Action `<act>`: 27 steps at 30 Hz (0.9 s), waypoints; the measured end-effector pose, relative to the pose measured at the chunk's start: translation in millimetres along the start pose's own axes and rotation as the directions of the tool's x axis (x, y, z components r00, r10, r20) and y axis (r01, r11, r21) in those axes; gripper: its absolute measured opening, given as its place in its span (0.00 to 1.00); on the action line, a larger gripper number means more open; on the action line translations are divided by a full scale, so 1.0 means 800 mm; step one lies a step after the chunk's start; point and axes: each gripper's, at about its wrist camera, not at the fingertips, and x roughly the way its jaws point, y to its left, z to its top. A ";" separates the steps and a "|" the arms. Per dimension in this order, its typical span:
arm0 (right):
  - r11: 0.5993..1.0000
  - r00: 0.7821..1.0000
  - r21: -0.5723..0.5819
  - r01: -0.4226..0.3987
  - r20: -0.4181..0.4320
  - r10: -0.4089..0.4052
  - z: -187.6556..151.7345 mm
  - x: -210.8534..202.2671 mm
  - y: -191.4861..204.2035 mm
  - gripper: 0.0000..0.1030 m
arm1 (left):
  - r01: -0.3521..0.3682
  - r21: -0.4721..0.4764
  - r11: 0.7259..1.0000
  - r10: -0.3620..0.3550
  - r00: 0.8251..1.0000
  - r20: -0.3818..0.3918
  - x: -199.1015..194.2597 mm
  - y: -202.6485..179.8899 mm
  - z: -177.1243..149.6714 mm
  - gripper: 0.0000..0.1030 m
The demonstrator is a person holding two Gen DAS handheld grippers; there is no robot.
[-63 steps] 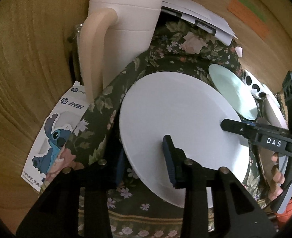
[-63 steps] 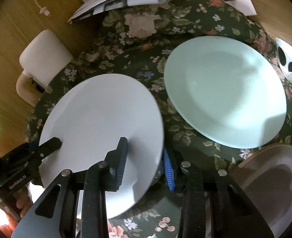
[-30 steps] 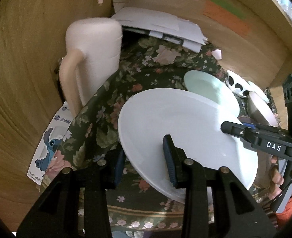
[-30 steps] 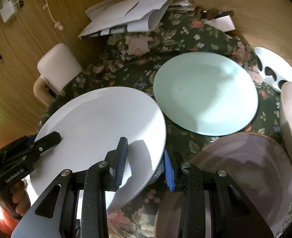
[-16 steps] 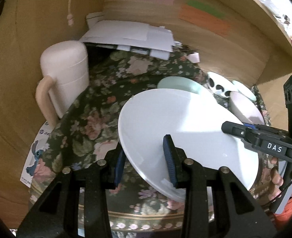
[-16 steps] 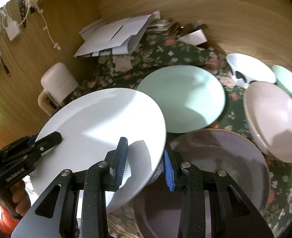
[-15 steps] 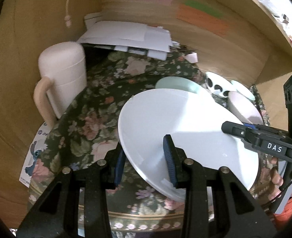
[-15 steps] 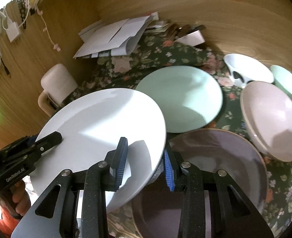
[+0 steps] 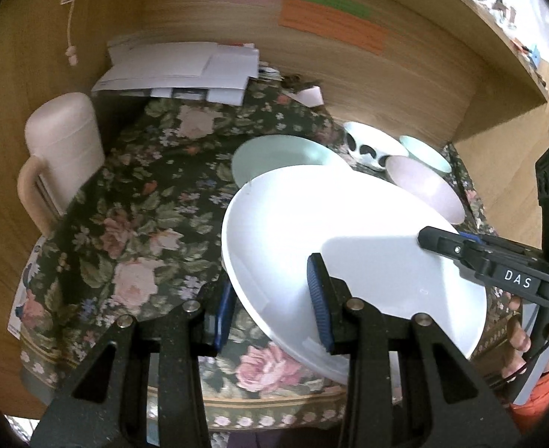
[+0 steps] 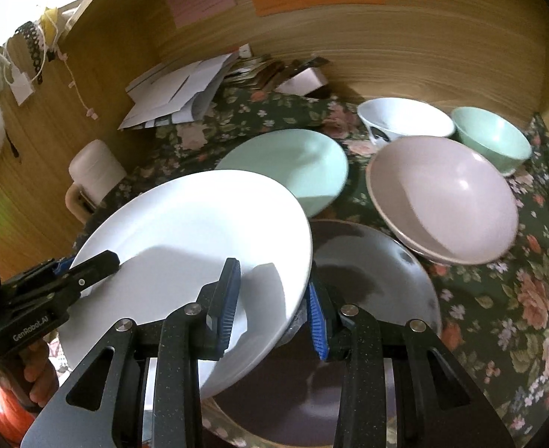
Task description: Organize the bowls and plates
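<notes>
A large white plate hangs tilted above the floral cloth, held at two rims. My left gripper is shut on its near-left rim; it shows in the right wrist view as the left gripper. My right gripper is shut on the opposite rim, which overlaps the left edge of a dark brown plate. Behind lie a mint plate, a pink bowl, a white spotted bowl and a mint bowl.
A pale pink jug stands at the cloth's left edge. Loose papers lie at the back against the wooden wall. The floral cloth shows bare between the jug and the plates.
Both grippers have carried the white plate up and rightward, away from the jug; it now overlaps the brown plate, and the bowls have come into view.
</notes>
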 end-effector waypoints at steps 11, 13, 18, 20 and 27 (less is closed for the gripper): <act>0.999 1.000 0.040 0.028 -0.009 -0.027 -0.026 -0.017 -0.043 0.30 | 0.026 0.022 0.999 -0.025 0.999 -0.034 0.019 -0.044 -0.018 0.36; 0.998 0.999 0.047 0.034 -0.014 -0.033 -0.029 -0.017 -0.050 0.30 | 0.030 0.024 0.999 -0.029 0.999 -0.041 0.025 -0.051 -0.021 0.36; 0.997 0.998 0.063 0.054 -0.041 -0.051 -0.038 -0.016 -0.064 0.30 | 0.038 0.016 0.999 -0.037 0.997 -0.073 0.044 -0.062 -0.027 0.36; 0.995 0.996 0.080 0.066 -0.058 -0.061 -0.041 -0.014 -0.069 0.30 | 0.039 0.016 0.999 -0.037 0.996 -0.085 0.052 -0.066 -0.029 0.36; 0.991 0.994 0.113 0.073 -0.084 -0.064 -0.050 -0.007 -0.082 0.30 | 0.034 0.026 0.999 -0.031 0.993 -0.112 0.073 -0.074 -0.032 0.36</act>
